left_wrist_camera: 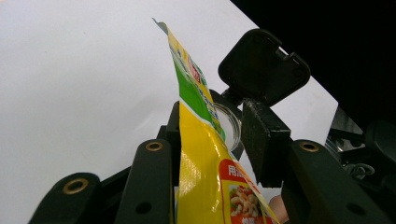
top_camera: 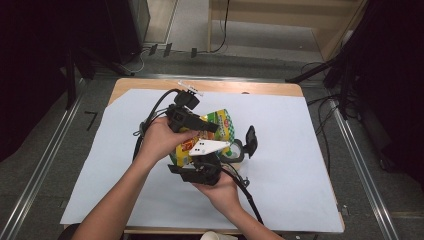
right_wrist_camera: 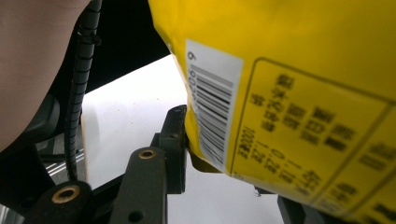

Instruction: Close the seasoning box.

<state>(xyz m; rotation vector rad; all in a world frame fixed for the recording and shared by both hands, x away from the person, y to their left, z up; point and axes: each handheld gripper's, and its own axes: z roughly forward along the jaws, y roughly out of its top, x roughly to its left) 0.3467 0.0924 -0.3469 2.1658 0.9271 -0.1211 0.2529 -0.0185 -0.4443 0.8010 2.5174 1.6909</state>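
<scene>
Two claws meet on one yellow-and-green snack bag (top_camera: 220,131), held above the middle of the white sheet (top_camera: 295,165) covering the bench (top_camera: 280,89). The left claw (left_wrist_camera: 212,140) grips the bag's thin upper edge between its pads. The right claw (right_wrist_camera: 224,158) clamps the bag's barcode corner; its far pad is hidden behind the bag. One clear jar (top_camera: 235,150) with an open black flip lid (top_camera: 250,141) lies just beside the bag, mostly hidden. The bag's print is too blurred to read.
</scene>
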